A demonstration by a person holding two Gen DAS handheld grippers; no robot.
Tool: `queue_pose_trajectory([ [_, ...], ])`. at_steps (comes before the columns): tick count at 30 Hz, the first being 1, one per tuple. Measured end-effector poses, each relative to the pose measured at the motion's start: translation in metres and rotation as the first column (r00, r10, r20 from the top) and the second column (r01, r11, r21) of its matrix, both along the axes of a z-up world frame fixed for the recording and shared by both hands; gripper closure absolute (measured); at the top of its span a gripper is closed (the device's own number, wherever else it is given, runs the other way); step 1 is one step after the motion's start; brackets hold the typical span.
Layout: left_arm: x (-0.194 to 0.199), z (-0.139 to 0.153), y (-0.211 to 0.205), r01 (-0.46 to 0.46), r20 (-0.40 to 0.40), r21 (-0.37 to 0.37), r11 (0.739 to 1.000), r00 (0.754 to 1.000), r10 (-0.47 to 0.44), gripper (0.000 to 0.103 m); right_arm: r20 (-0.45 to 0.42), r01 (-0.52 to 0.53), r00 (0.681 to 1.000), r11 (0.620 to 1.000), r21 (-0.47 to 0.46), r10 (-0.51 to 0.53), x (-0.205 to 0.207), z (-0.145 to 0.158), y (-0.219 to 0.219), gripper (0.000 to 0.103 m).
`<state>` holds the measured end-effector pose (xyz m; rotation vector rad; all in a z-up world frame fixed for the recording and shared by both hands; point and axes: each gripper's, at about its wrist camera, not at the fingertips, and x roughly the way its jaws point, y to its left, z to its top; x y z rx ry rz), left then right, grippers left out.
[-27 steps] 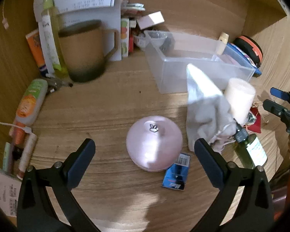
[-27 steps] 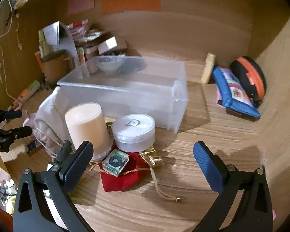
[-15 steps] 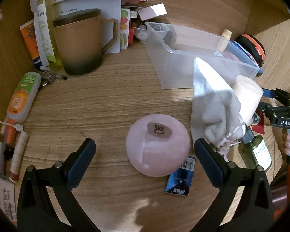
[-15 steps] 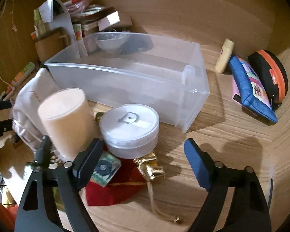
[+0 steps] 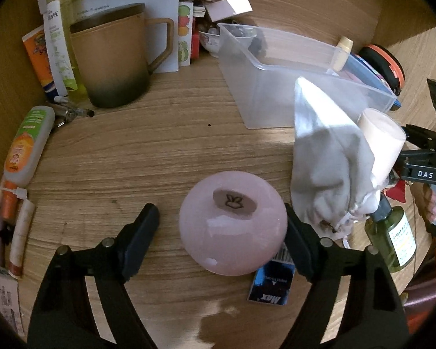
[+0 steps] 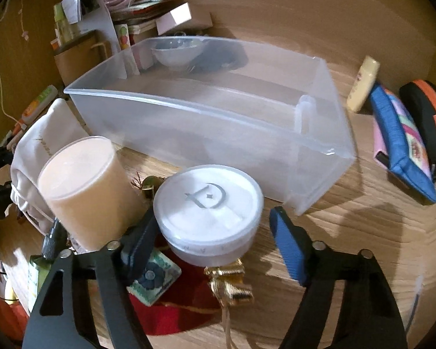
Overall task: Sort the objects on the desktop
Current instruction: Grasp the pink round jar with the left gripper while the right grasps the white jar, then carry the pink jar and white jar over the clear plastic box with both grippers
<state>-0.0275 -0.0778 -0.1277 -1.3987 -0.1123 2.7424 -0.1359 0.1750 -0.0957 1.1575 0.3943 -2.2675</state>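
Observation:
A pink round ball-shaped object [image 5: 232,232] with a small rabbit mark sits on the wooden desk between the fingers of my left gripper [image 5: 219,215]. The right finger is at its side and the left finger stands a gap away. My right gripper [image 6: 215,216] straddles a white round lidded jar [image 6: 209,215]. Its left finger is close against the jar and the blue-padded right finger is apart from it. Behind the jar stands a clear plastic bin [image 6: 218,110]. Both grippers are open.
Around the jar are a cream cylinder [image 6: 84,186], a grey drawstring pouch [image 5: 325,160], a red pouch [image 6: 183,305], a square patterned tile [image 6: 154,276] and a green bottle [image 5: 395,238]. A blue box [image 5: 271,285] lies by the ball. A brown mug [image 5: 113,58] and tubes stand left; a blue pouch [image 6: 401,136] lies right.
Both grippers have moved forward and down: the left onto the pink ball, the right onto the white jar. The fingers of each have come closer together.

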Motion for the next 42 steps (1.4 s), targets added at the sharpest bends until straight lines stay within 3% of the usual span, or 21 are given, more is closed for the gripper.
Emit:
queue_pose_trajectory([
  [5, -0.002, -0.002, -0.001, -0.029, -0.006, 0.004, 1.0, 1.0, 0.029, 0.025, 0.018, -0.001, 1.0, 1.0, -0.028, 0.001, -0.004, -0.007, 0.001, 0.041],
  [9, -0.002, -0.001, -0.004, -0.044, -0.015, 0.017, 0.999, 0.999, 0.044, 0.039, 0.009, 0.019, 1.0, 0.999, -0.042, -0.019, -0.003, -0.008, 0.005, 0.041],
  [21, 0.003, 0.005, -0.015, -0.104, -0.031, 0.021, 0.994, 0.994, 0.104, 0.04, -0.046, 0.05, 0.997, 0.994, -0.098, -0.055, 0.021, 0.017, 0.028, 0.041],
  [26, 0.011, 0.02, -0.018, -0.122, -0.071, 0.017, 0.992, 0.99, 0.123, 0.04, -0.08, 0.053, 0.995, 0.991, -0.12, -0.063, 0.036, 0.033, 0.039, 0.041],
  [30, 0.019, 0.041, -0.017, -0.117, -0.125, 0.002, 0.993, 0.985, 0.117, 0.046, -0.116, 0.058, 0.991, 0.989, -0.135, -0.074, 0.049, 0.047, 0.049, 0.041],
  [36, 0.02, 0.057, -0.01, -0.1, -0.168, -0.071, 0.993, 0.982, 0.087, 0.046, -0.148, 0.053, 0.986, 0.987, -0.152, -0.075, 0.061, 0.06, 0.056, 0.041],
  [39, 0.024, 0.049, -0.015, -0.079, -0.136, -0.018, 0.997, 0.988, 0.076, 0.045, -0.142, 0.051, 0.987, 0.986, -0.158, -0.074, 0.064, 0.06, 0.059, 0.041],
  [42, 0.027, 0.037, -0.019, -0.094, -0.101, 0.002, 0.996, 0.99, 0.094, 0.034, -0.125, 0.05, 0.99, 0.984, -0.17, -0.071, 0.062, 0.058, 0.059, 0.041],
])
